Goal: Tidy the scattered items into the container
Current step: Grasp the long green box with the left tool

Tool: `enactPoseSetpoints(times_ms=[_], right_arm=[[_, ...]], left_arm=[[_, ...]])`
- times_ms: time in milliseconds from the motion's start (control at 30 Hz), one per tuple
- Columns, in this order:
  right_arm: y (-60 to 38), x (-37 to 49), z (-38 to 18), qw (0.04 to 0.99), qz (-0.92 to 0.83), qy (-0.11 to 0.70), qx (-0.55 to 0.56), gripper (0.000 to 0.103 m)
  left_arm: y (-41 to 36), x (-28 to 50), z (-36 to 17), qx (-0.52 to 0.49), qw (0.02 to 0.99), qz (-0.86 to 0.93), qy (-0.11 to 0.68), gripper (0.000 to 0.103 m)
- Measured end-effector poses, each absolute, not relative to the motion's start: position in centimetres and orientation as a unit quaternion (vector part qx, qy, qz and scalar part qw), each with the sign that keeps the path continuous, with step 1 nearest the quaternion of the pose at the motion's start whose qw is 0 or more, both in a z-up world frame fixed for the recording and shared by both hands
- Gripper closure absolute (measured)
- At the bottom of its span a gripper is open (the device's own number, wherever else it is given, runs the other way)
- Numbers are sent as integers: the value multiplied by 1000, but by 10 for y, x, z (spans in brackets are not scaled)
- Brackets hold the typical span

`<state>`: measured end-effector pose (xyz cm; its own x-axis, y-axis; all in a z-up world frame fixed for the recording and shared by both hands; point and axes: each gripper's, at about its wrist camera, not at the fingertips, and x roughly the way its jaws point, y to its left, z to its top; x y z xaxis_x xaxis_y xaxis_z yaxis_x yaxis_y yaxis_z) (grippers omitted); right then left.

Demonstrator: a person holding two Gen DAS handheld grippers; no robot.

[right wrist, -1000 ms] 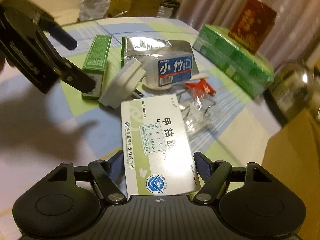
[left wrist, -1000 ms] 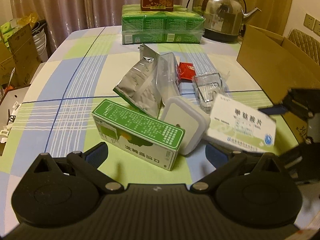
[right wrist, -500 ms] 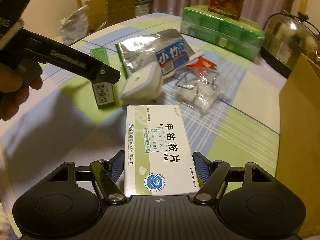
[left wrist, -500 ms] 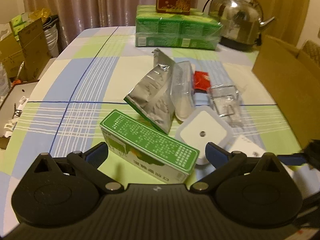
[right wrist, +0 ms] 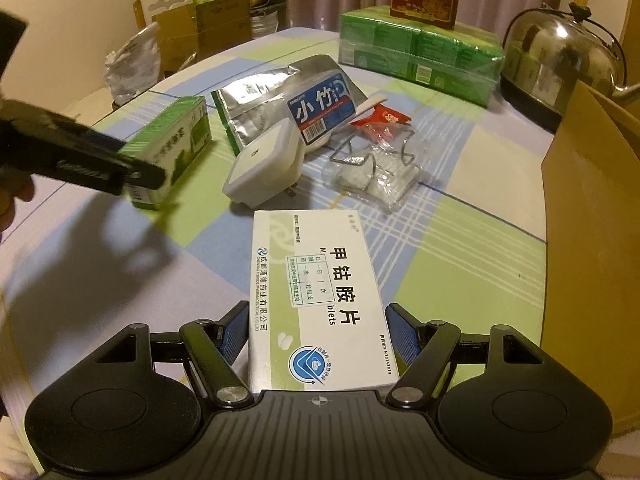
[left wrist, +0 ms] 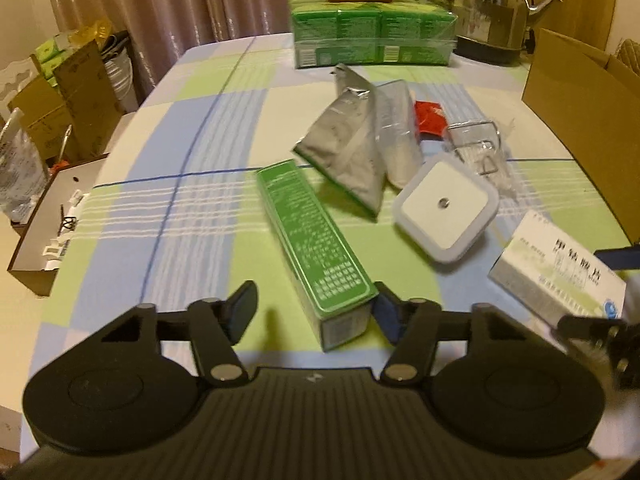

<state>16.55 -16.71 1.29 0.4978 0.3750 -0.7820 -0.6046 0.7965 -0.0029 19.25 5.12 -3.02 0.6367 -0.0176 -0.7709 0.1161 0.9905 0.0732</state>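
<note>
A: Left gripper [left wrist: 312, 314] closing round the green carton [left wrist: 316, 248]; right pad touching, left pad [left wrist: 240, 312] apart.

B: Right gripper [right wrist: 316, 330] clamping the white tablet box [right wrist: 316, 300], seemingly lifted. Next: over the cardboard box [right wrist: 592, 216] at right, then release.

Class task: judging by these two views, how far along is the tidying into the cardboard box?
Done: nothing visibly; the cardboard box interior is hidden. In hand: the right gripper holds the white medicine box; the left gripper jaws are closing around the green box. Left: foil pouch, white plug, red packet, clear packet.
</note>
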Motion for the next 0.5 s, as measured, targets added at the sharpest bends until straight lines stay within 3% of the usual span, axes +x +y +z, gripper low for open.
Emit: enactPoseSetpoints(times_ms=[133,167,200,500], right_arm=[[-167,164,12,856,282,414,-132,34],[-167,163,12,856,281,414,-130,34],[-167,163,13,856,280,414,-129,34],[-172,141,15,858,266,423,-114,34]], left_arm=[[57,194,-32,48,904,-33,424,64],[57,195,-33,48,904,-34,424,74],[56,195,-34,52,904,-33,423,78],[43,146,-27,36,896,-66,438,78]])
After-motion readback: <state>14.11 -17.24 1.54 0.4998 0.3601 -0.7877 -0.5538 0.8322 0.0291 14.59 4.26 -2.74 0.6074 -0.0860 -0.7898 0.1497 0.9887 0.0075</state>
